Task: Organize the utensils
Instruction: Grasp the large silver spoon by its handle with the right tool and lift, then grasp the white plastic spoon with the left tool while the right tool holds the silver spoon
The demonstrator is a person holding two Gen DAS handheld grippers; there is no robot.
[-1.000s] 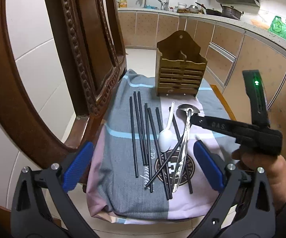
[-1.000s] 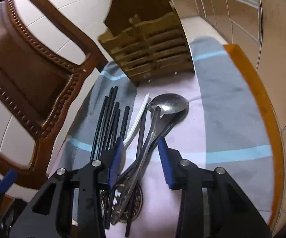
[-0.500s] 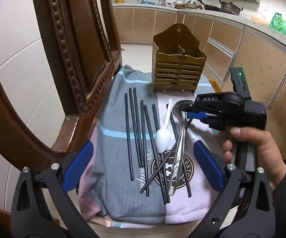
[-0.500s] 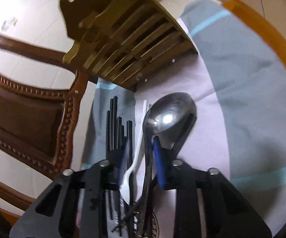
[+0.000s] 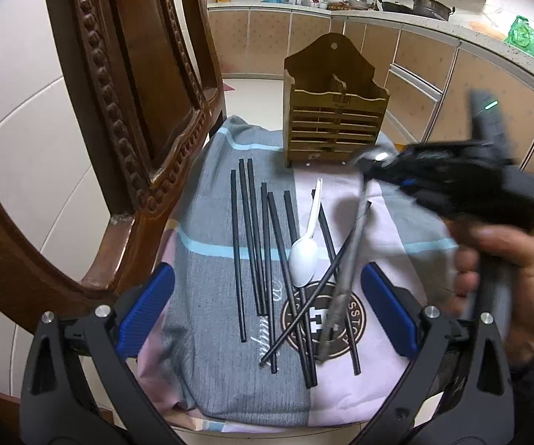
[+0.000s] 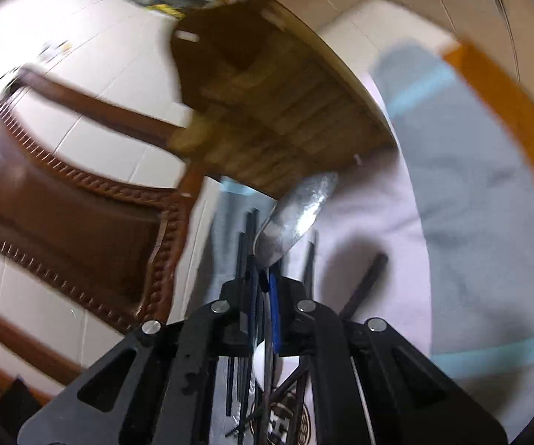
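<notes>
**Ana:** Metal spoon [image 6: 296, 215] first, since it sits nearest the right camera: the right gripper [image 6: 265, 285] has just been closing, and its blue pads are now pinched together on the spoon's neck, just below the bowl.

**Ben:** Is it off the cloth [image 5: 215, 259]?

**Ana:** Partly, I'd say. In the left view the bowl end is raised beside the gripper while the handle [image 5: 344, 270] slants down, and its tip seems to rest among the black chopsticks [image 5: 252, 237]. The left gripper [image 5: 267, 307] hangs over the near edge with its jaws wide apart and nothing between them.

**Ben:** What could go wrong?

**Ana:** The grip is far from the spoon's middle, so the long handle may swing or slip round in the pads. If the tip drags, it could scatter the crossed chopsticks or knock the white plastic spoon [image 5: 304, 256] lying just beside it.

**Ben:** And further off?

**Ana:** The wooden holder [image 5: 335, 118] stands upright at the far end of the cloth, near the raised bowl. A hasty swing could strike its front slats.

**Ben:** Anything unclear?

**Ana:** Plenty. The right view is smeared with blur, the person's hand [image 5: 504, 270] is soft too, and I cannot see into the holder's compartments.
</notes>
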